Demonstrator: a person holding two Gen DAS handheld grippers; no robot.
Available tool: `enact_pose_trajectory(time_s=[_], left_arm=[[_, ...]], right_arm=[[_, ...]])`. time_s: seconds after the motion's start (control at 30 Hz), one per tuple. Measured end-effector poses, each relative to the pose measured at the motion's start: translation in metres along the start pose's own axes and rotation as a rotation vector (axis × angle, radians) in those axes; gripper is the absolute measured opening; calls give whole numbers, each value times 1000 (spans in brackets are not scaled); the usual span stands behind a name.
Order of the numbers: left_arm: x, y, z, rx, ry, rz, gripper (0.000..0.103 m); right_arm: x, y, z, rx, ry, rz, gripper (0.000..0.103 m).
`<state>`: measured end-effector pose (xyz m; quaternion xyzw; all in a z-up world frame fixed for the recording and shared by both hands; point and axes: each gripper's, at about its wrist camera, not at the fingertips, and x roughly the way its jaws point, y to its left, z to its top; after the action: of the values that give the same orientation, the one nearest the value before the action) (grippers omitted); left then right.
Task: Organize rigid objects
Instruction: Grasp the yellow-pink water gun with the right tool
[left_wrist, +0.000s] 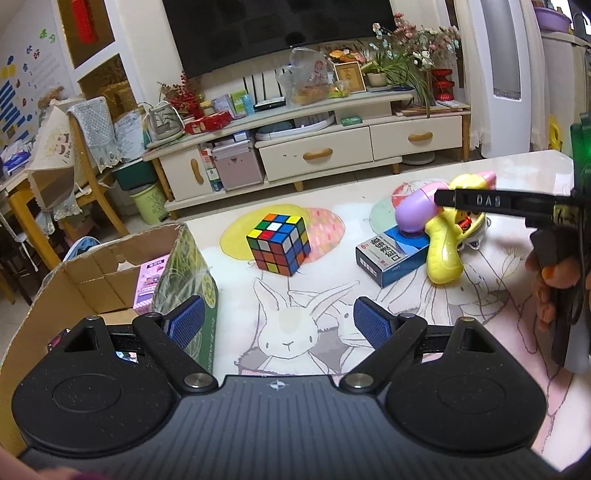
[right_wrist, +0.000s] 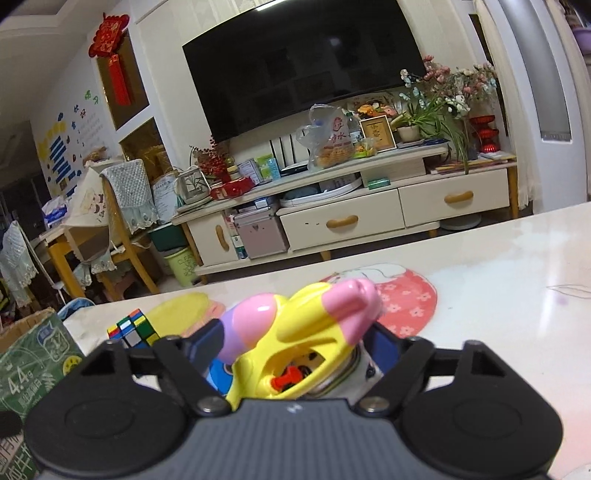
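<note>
A yellow, pink and purple toy water gun (left_wrist: 443, 236) lies on the table, leaning over a blue box (left_wrist: 391, 256). My right gripper (right_wrist: 295, 347) has its wide-apart fingers on either side of the toy gun (right_wrist: 295, 332); contact is unclear. In the left wrist view one right finger (left_wrist: 476, 201) crosses over the gun. A Rubik's cube (left_wrist: 279, 243) stands mid-table, also in the right wrist view (right_wrist: 135, 328). My left gripper (left_wrist: 277, 319) is open and empty, above the table just right of a cardboard box (left_wrist: 92, 280).
The cardboard box holds a pink packet (left_wrist: 149, 284) and has a green printed side (right_wrist: 33, 365). A small silver item (left_wrist: 476, 240) lies behind the toy gun. The table (left_wrist: 517, 173) has a rabbit-print cover. A TV stand (left_wrist: 314, 147) is beyond the far edge.
</note>
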<state>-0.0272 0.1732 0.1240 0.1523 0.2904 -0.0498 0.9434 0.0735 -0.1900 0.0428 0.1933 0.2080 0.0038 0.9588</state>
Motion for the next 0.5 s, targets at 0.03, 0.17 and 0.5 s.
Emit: enact_pose_trajectory(time_s=[0.03, 0.17, 0.5], left_arm=[[0, 0, 0, 1, 2, -2, 103], [-1, 0, -1, 10, 7, -7, 103], [1, -2, -2, 14, 17, -21, 103]], right_arm=[[-1, -3, 2, 7, -6, 1, 65], [-7, -7, 6, 33, -19, 27, 47], [-18, 16, 4, 24, -2, 149, 30]])
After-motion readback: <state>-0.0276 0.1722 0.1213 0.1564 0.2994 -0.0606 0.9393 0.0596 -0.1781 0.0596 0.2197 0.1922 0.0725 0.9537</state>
